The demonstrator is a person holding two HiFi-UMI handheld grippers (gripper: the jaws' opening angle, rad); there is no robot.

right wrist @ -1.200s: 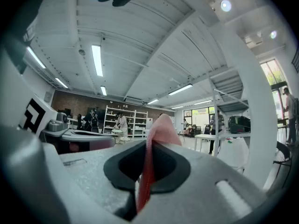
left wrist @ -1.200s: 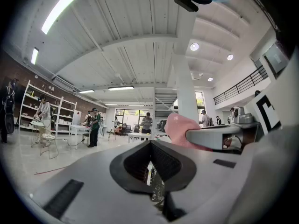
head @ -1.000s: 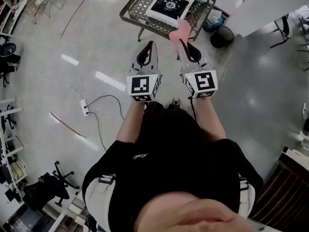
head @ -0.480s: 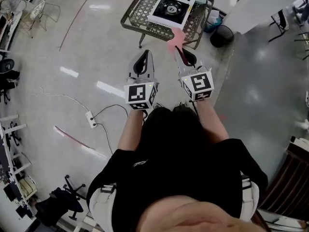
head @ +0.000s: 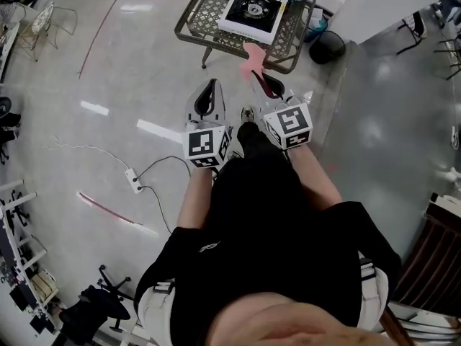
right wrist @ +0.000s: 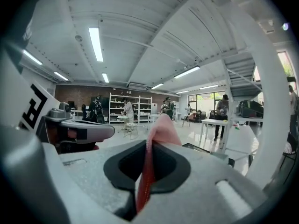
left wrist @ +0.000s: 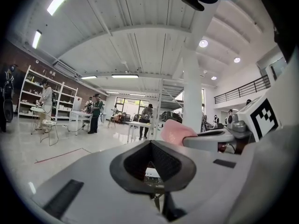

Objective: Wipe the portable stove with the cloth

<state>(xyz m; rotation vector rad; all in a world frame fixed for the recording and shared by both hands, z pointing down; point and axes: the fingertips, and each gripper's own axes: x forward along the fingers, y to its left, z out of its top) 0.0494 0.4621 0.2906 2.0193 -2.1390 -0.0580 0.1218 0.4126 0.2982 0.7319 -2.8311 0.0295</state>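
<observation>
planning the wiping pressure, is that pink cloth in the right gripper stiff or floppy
Probably floppy: the pink cloth pinches thin between the right gripper's shut jaws, then spreads into a soft lump beyond. Likely light, so it may bunch when pushed across the stove.

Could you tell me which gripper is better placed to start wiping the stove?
Right. The right gripper is shut on the pink cloth, which sticks out toward the stove on the wire table ahead. The left gripper is shut with nothing in it, so it probably could not wipe.
</observation>
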